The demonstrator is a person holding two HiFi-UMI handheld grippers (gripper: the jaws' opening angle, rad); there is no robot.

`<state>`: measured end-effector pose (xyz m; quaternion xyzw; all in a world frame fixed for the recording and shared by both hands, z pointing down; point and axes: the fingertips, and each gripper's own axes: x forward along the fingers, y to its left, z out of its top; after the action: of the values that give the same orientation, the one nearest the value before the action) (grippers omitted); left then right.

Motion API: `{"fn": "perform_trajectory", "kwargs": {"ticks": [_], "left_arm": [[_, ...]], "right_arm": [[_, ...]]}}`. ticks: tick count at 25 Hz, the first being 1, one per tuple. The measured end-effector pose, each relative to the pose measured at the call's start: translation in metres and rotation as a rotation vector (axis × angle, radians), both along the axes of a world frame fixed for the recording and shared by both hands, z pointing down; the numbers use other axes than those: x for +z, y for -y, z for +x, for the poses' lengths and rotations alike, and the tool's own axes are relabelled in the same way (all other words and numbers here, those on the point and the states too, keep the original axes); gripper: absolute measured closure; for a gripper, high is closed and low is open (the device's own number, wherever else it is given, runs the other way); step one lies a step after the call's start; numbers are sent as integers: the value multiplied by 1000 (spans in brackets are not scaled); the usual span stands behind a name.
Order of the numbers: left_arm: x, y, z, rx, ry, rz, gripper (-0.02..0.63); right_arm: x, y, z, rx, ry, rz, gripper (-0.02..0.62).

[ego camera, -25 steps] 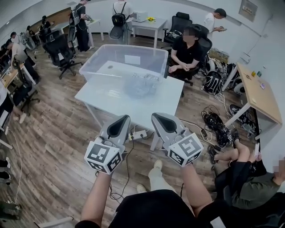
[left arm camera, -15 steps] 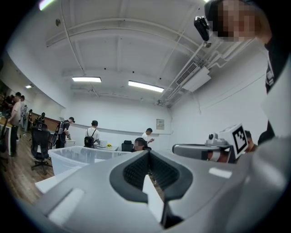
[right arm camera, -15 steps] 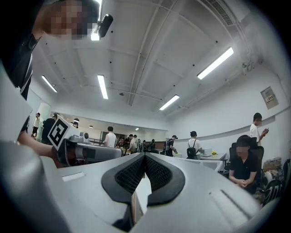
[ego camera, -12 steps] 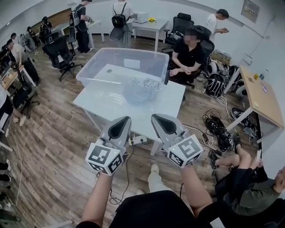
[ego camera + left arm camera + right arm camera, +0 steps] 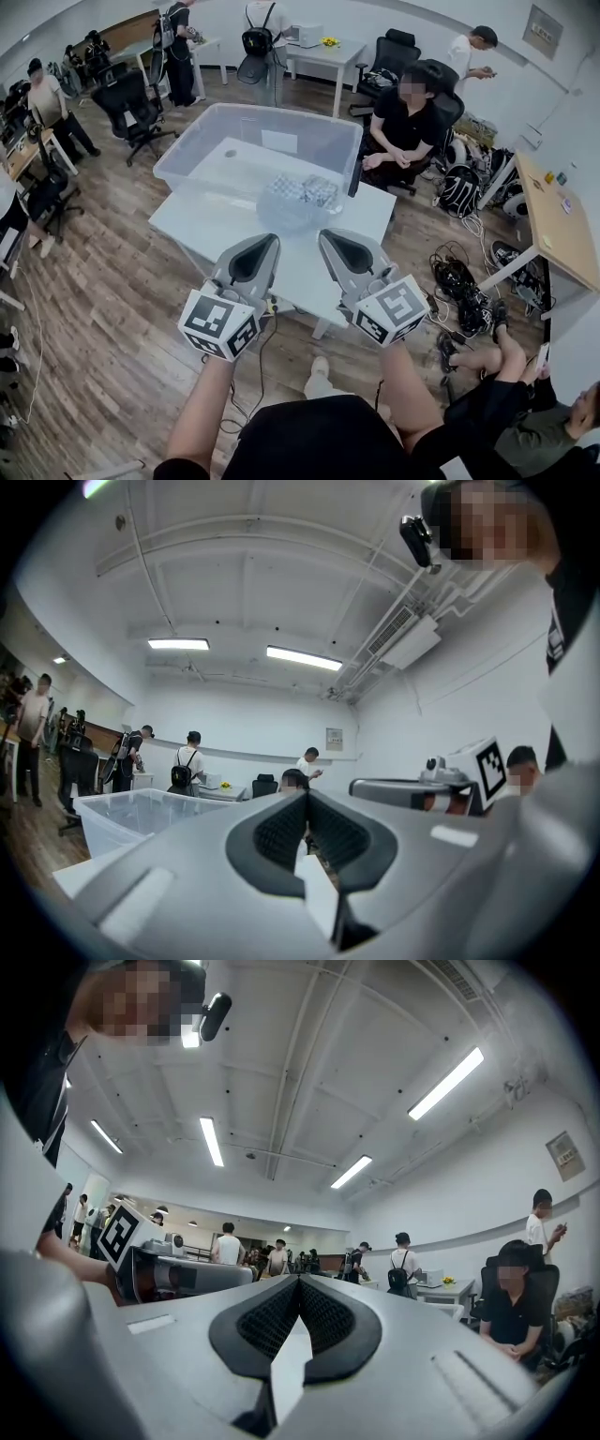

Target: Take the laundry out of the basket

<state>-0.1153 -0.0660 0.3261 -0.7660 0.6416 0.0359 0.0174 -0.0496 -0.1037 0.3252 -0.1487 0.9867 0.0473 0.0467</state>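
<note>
A big clear plastic basket stands on a white table in the head view. A pale crumpled bundle of laundry lies in its near right corner. My left gripper and right gripper are held side by side, short of the table's near edge and apart from the basket. Both point toward the basket. In the left gripper view my left gripper has its jaws pressed together with nothing between them. The right gripper view shows my right gripper shut and empty as well.
A person in black sits in a chair just behind the table. Cables lie on the wood floor at the right, beside a wooden desk. Office chairs and standing people fill the back and left of the room.
The table and basket have come slightly nearer and lower in the head view. Both grippers stay shut, side by side, and have edged toward the table.
</note>
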Motion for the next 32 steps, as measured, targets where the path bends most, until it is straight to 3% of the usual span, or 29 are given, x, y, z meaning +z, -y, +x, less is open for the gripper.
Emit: {"fn": "perform_trajectory", "kwargs": {"ticks": [16, 25, 32], "left_arm": [[1, 94, -1, -77, 3, -16, 598], [-3, 110, -14, -144, 14, -26, 598], [-7, 125, -24, -151, 39, -33, 598]], "right_arm": [[-2, 100, -5, -79, 13, -9, 595], [-3, 119, -20, -143, 10, -10, 595], [-3, 132, -27, -152, 11, -9, 595]]}}
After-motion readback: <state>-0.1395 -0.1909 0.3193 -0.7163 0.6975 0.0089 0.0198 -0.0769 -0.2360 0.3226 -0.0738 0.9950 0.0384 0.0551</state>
